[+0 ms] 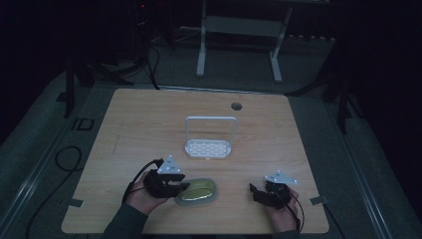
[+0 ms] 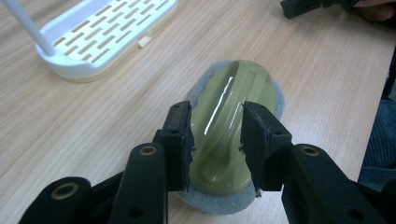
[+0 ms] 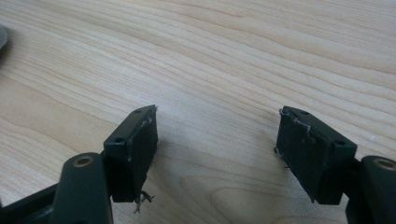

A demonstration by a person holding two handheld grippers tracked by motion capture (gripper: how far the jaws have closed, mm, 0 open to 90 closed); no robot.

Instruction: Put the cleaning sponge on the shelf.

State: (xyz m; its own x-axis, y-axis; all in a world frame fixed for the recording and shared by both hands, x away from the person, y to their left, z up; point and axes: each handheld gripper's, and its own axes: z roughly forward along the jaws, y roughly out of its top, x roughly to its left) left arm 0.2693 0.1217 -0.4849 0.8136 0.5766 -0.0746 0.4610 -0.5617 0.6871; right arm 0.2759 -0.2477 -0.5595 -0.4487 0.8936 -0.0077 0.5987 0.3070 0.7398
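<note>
Near the bench's (image 1: 149, 119) front edge, left of its middle, lies an olive-green glossy plastic scrubbing brush with a grey felt-like pad underneath (image 2: 231, 116), flat on the wood with its moulded handle ridge up. The left tongs (image 2: 217, 135) straddle that ridge from the near end: the black pads sit on either side of the narrow waist, partly closed, and I cannot tell whether they press on the plastic yet, so the brush seems framed rather than gripped. Taking it by the waist probably keeps the slick shell from slipping. A white slotted plastic tray with a tall hoop handle (image 1: 207, 148) stands at the bench's centre, well apart (likely where the brush belongs). By the front right corner the right tongs (image 3: 217, 140) gape wide over bare wood, holding nothing.
</note>
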